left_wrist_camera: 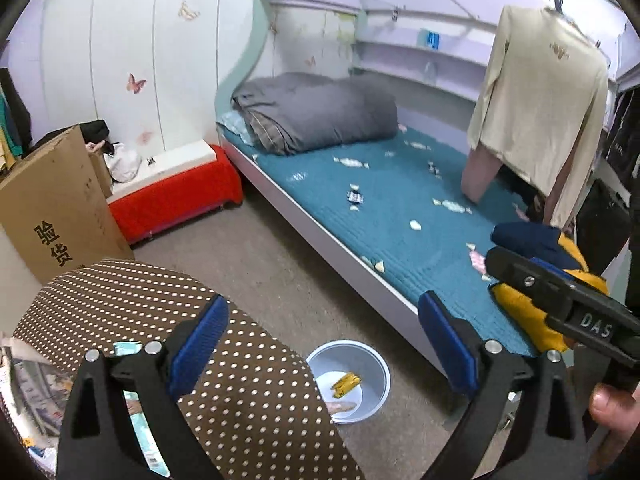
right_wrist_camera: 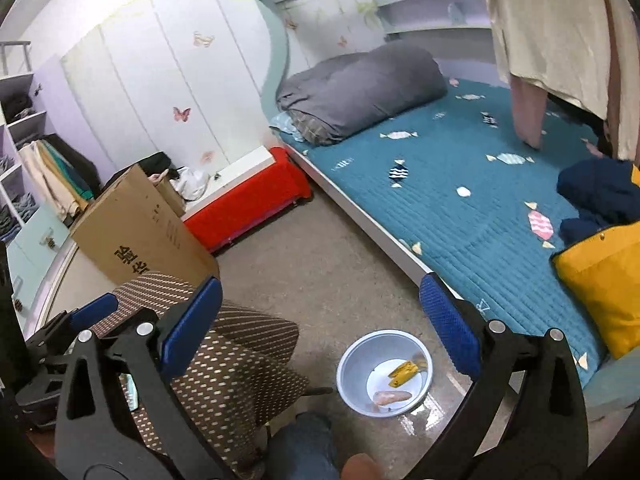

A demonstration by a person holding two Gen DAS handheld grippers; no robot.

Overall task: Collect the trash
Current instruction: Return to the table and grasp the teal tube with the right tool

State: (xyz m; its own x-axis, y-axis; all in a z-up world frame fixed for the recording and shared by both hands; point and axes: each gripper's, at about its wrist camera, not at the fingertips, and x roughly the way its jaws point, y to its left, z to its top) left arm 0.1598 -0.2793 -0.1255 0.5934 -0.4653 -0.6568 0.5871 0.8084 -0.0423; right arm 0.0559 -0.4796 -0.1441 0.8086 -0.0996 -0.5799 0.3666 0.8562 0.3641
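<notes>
1. Bedroom floor beside the bed (right_wrist_camera: 460,184) carried a grey basin (right_wrist_camera: 427,364) holding a yellow wrapper (right_wrist_camera: 403,372) and a pinkish scrap (right_wrist_camera: 392,397).
2. Above the basin, the left hand-held gripper (left_wrist_camera: 324,344) and right hand-held gripper (right_wrist_camera: 320,324) stood spread, both empty.
3. Next pickup likely wanted jaws straddling one scrap squarely before closing.

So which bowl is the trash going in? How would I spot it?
Find the big bed with the teal cover. On the floor beside it sits a round pale-blue bowl. It alone holds scraps: a yellow wrapper and a pinkish piece.
</notes>
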